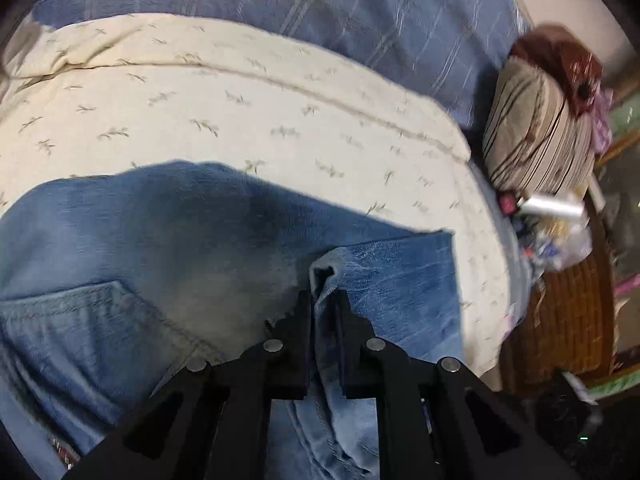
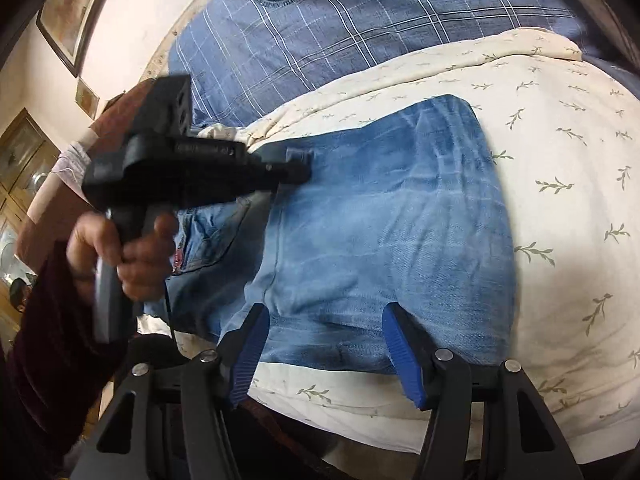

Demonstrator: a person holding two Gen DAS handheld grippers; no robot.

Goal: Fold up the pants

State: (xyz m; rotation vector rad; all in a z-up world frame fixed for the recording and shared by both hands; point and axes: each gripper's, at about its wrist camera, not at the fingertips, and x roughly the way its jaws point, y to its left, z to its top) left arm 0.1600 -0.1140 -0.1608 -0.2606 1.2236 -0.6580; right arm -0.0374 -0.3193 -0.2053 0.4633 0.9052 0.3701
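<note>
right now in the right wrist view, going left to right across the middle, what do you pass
hand gripping the handle → left gripper pinching the jeans → jeans → cream leaf-print cover

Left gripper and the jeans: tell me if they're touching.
Touching. The left wrist view shows the left gripper shut on a bunched fold of the jeans, denim pinched between both fingers.

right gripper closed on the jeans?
No. The right gripper is open, its blue fingers spread wide over the jeans edge.
</note>
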